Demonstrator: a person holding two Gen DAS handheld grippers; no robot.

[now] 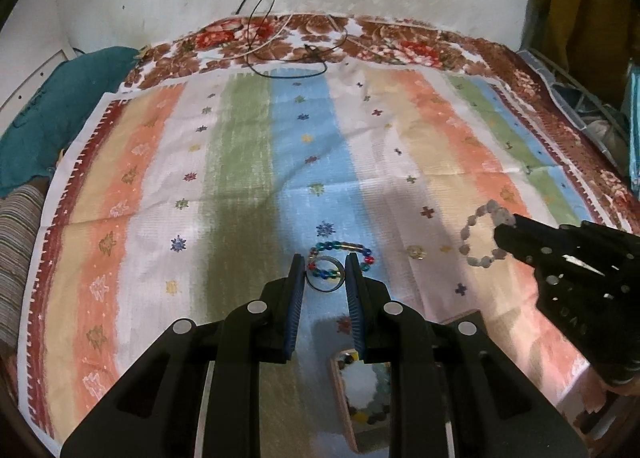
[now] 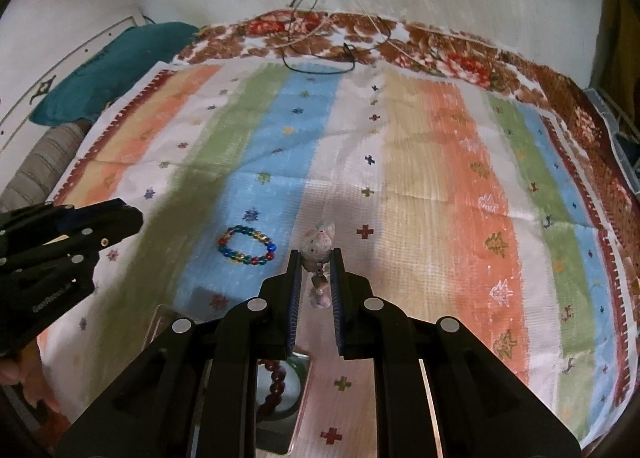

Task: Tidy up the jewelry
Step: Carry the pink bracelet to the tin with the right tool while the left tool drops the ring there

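Note:
A multicoloured bead bracelet (image 1: 362, 249) lies on the striped cloth (image 1: 240, 162); it also shows in the right wrist view (image 2: 246, 246). My left gripper (image 1: 325, 272) holds a thin metal ring (image 1: 325, 279) between its blue pads, above the bracelet. My right gripper (image 2: 316, 258) is shut on a pale stone bead bracelet (image 2: 318, 244) and holds it above the cloth; the loop shows hanging in the left wrist view (image 1: 480, 236). A box with beaded jewellery (image 1: 362, 394) sits below the left gripper. A dark red bead bracelet (image 2: 276, 382) lies in a tray below the right gripper.
Black and white cables (image 1: 280, 46) lie at the cloth's far edge by the wall. A teal cushion (image 1: 52, 114) and a striped one (image 1: 16, 258) sit at the left. A rack (image 1: 592, 114) stands at the right.

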